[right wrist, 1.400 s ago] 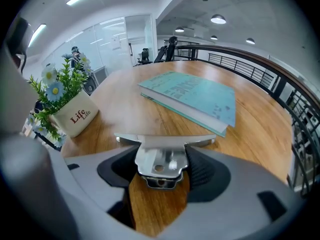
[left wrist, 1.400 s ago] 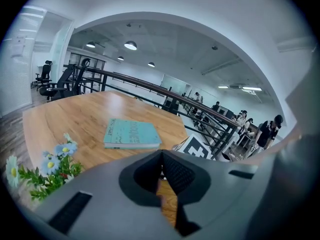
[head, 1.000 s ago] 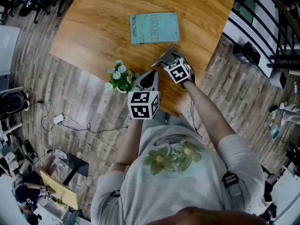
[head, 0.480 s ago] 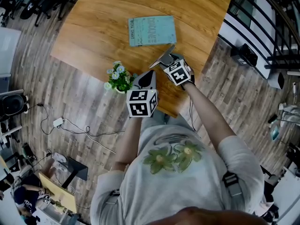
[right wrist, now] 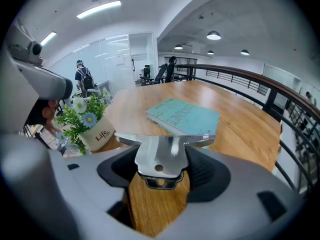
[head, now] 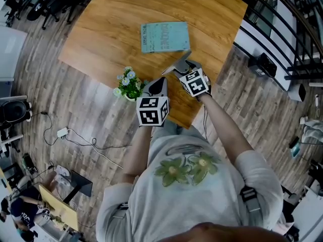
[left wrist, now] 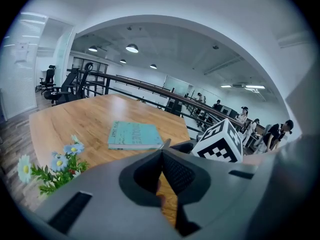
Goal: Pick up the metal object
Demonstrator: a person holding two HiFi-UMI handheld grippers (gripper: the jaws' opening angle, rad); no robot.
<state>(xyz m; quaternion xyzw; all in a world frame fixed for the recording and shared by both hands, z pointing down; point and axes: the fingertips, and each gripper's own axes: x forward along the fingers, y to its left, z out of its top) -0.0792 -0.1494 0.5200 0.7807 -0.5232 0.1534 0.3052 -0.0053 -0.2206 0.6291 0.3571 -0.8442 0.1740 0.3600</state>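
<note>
**Clerk:** Any change since the previous entry?

**Checker:** Very little. The right gripper (head: 184, 68) had drifted slightly toward the near edge of the table (head: 101, 34), with the metal object (right wrist: 160, 151) unchanged in its grip. The left gripper (head: 160, 85) had kept its place.

**Clerk:** Items, largest first.

**Checker:**
- **Table:** wooden, with most of its top bare.
- **Book (head: 165, 36):** teal, lying flat toward the far side, well apart from both grippers and not involved in the task.
- **Flower pot (head: 129, 87):** small, white, with blue and white flowers. It stood near the table edge, just beside the left gripper.

**Clerk:** Left gripper?

**Checker:** Its jaws were closed together with nothing between them. It hung at the near edge, and I judged it was parked there to leave the other side room.

**Clerk:** Right gripper?

**Checker:** Its jaws were clamped on the narrow lower part of the metal object, so the wide flat top stuck out forward past the pads.

**Clerk:** And the object itself?

**Checker:** It was a shiny plate with a small hole near the middle, held level between the pads. It sat above the wood between the book and the near edge. I judged it was clear of the surface, so the pickup looked essentially made.
</note>
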